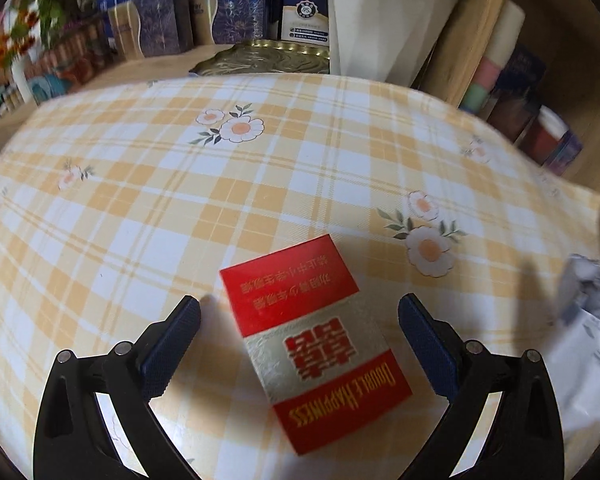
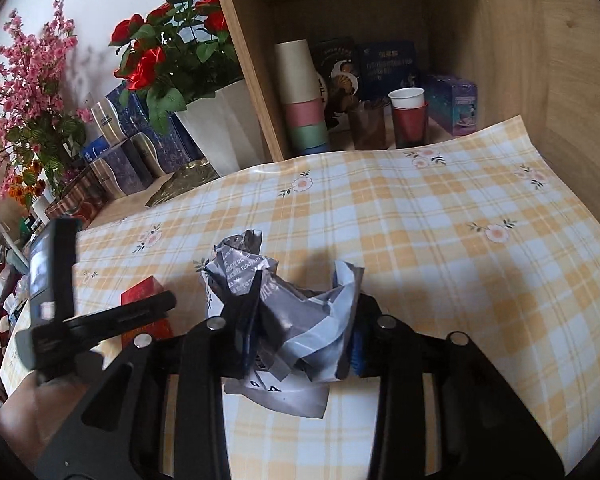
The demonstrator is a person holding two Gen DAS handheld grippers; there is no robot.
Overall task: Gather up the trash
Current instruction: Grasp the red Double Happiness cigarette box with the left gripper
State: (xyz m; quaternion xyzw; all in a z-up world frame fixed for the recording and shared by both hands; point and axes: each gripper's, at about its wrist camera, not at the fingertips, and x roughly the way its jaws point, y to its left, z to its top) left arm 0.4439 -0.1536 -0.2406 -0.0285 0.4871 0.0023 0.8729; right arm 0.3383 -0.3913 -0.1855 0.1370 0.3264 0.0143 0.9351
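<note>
In the left wrist view the left gripper [image 1: 300, 312] hangs over the checked tablecloth [image 1: 180, 184] with its jaws wide apart; the red cigarette pack [image 1: 314, 340] lies flat on the cloth between the two fingers [image 1: 180, 340], touching neither; the crumpled grey wrapper [image 1: 588, 320] shows at the right edge. The pack sits askew to the fingers, so, as I judge it, a closing pinch could catch it corner-first and spin it out rather than grip it; a low approach could also drag the cloth.

In the right wrist view the right gripper [image 2: 304, 320] is clamped on the crumpled grey wrapper [image 2: 284, 320], which bulges up between the pads and trails a flap onto the tablecloth [image 2: 440, 240]; the left gripper [image 2: 100, 316] reaches in at the left edge over the red cigarette pack [image 2: 142, 288]. The wrapper is slick and springy; held only by folds, it may slip free on the lift. The two tools are near each other; a hasty move could knock them together.
</note>
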